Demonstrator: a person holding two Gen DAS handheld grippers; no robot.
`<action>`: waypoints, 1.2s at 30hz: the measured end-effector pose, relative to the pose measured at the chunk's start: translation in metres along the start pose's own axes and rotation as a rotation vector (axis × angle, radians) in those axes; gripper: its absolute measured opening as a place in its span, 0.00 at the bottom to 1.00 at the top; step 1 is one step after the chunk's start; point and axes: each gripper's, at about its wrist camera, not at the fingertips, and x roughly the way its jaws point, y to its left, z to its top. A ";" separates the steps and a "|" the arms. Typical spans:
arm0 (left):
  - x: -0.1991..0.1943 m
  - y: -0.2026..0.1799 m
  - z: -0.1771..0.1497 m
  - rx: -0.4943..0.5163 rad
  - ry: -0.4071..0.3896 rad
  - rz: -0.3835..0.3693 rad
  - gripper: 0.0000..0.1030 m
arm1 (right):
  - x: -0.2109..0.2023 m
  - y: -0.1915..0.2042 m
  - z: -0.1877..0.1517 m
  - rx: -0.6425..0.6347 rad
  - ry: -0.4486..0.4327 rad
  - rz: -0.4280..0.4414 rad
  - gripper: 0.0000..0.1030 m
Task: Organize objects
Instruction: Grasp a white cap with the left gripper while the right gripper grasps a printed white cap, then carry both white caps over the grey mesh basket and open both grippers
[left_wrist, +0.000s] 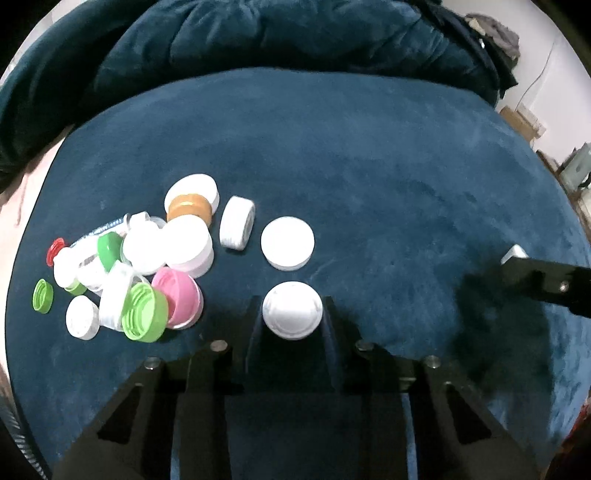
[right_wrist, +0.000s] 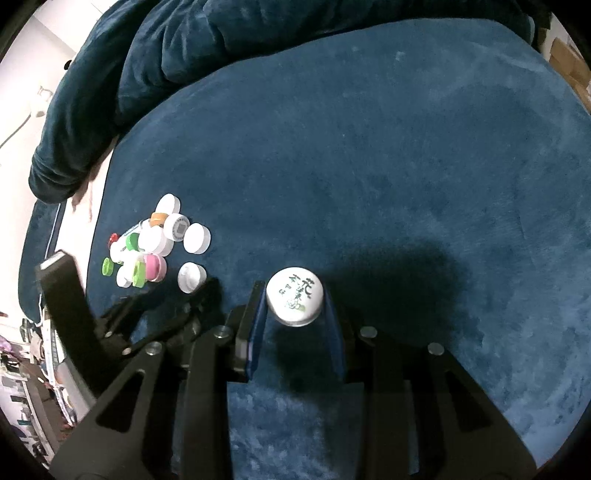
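Left wrist view: the left gripper (left_wrist: 292, 314) brackets a plain white cap (left_wrist: 292, 310), its 2 fingers at the cap's rim on either side; whether they press it or merely flank it cannot be told. The cap sits low over a blue velvet bed cover (left_wrist: 369, 166), just right of a heap of caps (left_wrist: 140, 266) in white, green, pink, orange and red. A flat white lid (left_wrist: 287, 243) lies just beyond. No writing is legible here.

Right wrist view: the right gripper (right_wrist: 294, 306) holds a printed white cap (right_wrist: 294, 301) by its side walls, clear of the bed cover to judge by the shadow beneath. Its top carries brushed Chinese characters with a green mark; they are too small to read with confidence.

These caps look light, rigid and smooth, likely to slip or flip; a grip across the ribbed side wall seems surest.
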 end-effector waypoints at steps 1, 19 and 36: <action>-0.002 0.002 -0.001 -0.002 -0.007 -0.003 0.30 | 0.000 0.001 0.000 -0.002 0.000 0.006 0.30; -0.116 0.068 -0.022 -0.091 -0.119 0.087 0.30 | -0.020 0.075 -0.029 -0.086 -0.019 0.094 0.30; -0.261 0.255 -0.161 -0.480 -0.201 0.275 0.30 | -0.006 0.291 -0.123 -0.455 0.059 0.300 0.30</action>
